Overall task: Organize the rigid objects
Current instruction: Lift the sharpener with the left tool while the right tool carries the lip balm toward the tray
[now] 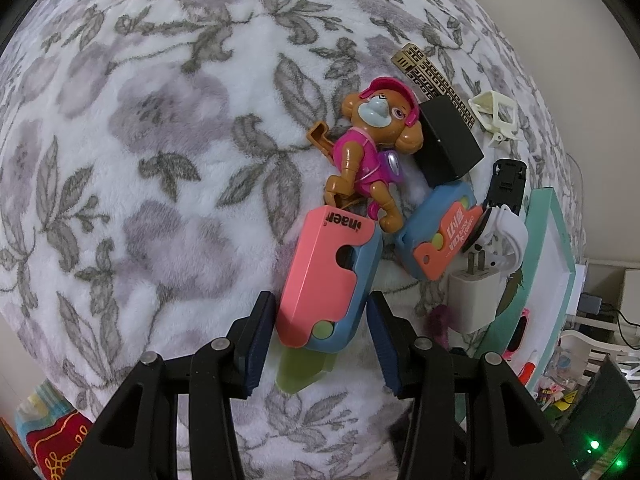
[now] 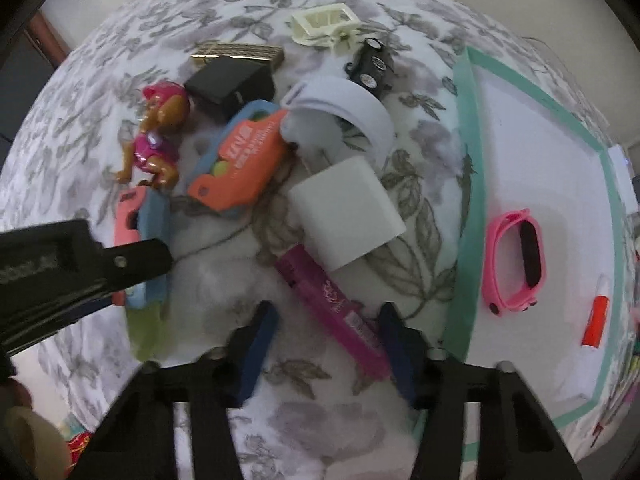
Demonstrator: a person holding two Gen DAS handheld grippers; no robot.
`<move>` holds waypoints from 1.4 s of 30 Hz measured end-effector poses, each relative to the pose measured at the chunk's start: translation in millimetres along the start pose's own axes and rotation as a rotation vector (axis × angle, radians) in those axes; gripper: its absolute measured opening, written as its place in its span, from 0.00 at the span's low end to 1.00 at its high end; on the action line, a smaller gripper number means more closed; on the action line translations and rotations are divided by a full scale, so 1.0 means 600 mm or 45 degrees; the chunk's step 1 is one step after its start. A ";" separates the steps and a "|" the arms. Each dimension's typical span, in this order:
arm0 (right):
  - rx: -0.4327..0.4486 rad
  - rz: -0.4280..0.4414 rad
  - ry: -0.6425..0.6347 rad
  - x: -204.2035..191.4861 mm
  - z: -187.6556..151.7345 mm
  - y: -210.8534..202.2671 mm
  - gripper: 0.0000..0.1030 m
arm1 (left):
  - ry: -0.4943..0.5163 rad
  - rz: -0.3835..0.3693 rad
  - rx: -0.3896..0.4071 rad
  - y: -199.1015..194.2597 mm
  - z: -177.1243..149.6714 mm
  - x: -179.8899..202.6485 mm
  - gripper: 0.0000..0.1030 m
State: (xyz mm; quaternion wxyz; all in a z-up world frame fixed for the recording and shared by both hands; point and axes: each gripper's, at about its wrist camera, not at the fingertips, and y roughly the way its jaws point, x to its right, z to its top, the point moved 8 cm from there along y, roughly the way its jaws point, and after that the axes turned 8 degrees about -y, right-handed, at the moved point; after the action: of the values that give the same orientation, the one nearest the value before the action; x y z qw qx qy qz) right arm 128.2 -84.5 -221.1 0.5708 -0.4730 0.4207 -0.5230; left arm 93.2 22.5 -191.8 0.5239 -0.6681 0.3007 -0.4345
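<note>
Wide-open left gripper straddling pink-and-blue toy knife lower centre, lined up to grab; right gripper wide too, framing purple tube.

Pink-blue toy knife, green blade out, lies lower centre of left view. Dog figure in pink lies above it, touching black box. Orange-blue toy knife right of centre, against white charger. Magenta pen lies diagonal, lower centre of right view. Pink watch and orange-white tube rest inside teal-rimmed tray, right.
</note>
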 end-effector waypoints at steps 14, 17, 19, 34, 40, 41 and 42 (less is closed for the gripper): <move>0.053 0.116 0.056 0.022 -0.041 -0.043 0.20 | 0.089 0.058 0.090 0.006 0.014 0.043 0.44; 0.083 0.149 0.088 0.033 -0.043 -0.069 0.18 | 0.082 0.029 0.089 0.003 0.015 0.044 0.44; 0.107 0.175 0.110 0.044 -0.043 -0.083 0.15 | 0.086 -0.001 0.092 -0.006 0.015 0.043 0.43; 0.189 0.315 0.176 0.074 -0.061 -0.135 0.12 | 0.089 -0.096 0.238 -0.079 0.028 0.062 0.43; 0.368 0.391 0.246 0.097 -0.043 -0.205 0.12 | 0.132 -0.241 0.369 -0.142 0.031 0.087 0.43; 0.408 0.382 0.261 0.108 -0.041 -0.220 0.12 | 0.157 -0.264 0.399 -0.155 0.027 0.096 0.43; 0.447 0.350 0.277 0.121 -0.039 -0.233 0.12 | 0.184 -0.286 0.428 -0.164 0.024 0.109 0.43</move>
State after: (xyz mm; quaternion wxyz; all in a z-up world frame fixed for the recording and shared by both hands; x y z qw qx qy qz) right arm 84.9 -160.1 -87.3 0.6612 -0.2458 0.4429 -0.5534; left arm 129.7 -0.5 -80.7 0.5532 -0.5679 0.1843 -0.5809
